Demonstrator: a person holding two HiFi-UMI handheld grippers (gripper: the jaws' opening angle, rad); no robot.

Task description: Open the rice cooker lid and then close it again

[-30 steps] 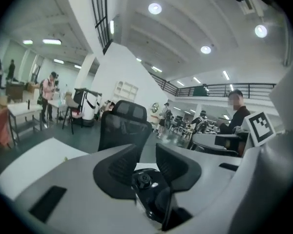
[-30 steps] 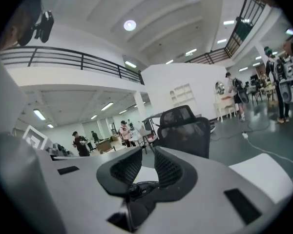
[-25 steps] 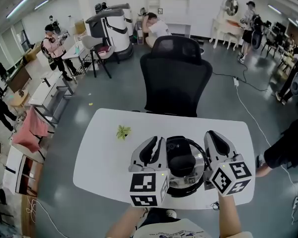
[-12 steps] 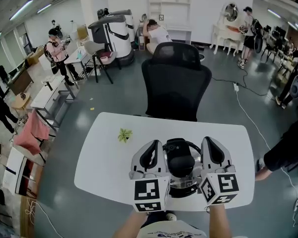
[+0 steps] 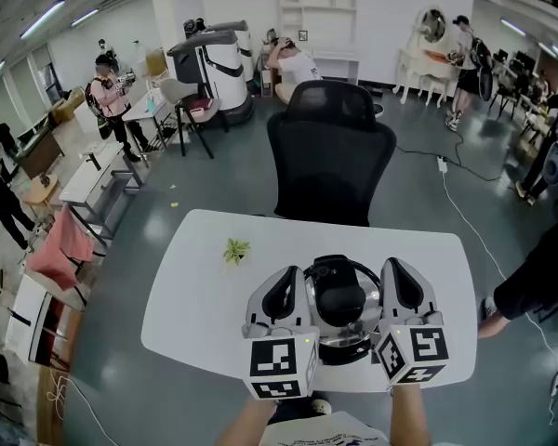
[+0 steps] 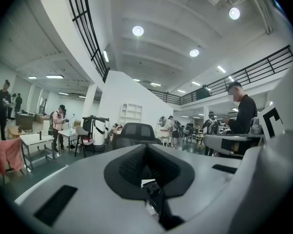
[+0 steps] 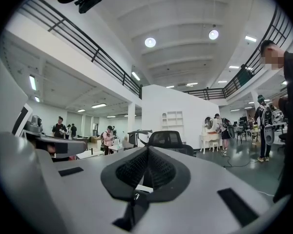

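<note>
The rice cooker (image 5: 342, 307) stands near the front edge of the white table (image 5: 195, 295). It has a silver body and a black lid that lies down on top. My left gripper (image 5: 286, 275) sits close against the cooker's left side and my right gripper (image 5: 396, 269) close against its right side, both pointing level and away from me. The left gripper (image 6: 147, 149) has its jaws shut with nothing between the pads. The right gripper (image 7: 147, 152) is likewise shut and empty. Neither gripper view shows the cooker.
A black office chair (image 5: 330, 151) stands just behind the table. A small green sprig (image 5: 235, 249) lies on the table's left half. A person's dark sleeve (image 5: 539, 282) reaches in at the right edge. More people, desks and a cable occupy the floor beyond.
Both grippers' jaws have closed. The right gripper has come in from the right and straightened up beside the cooker; the left has edged forward along its other side.
</note>
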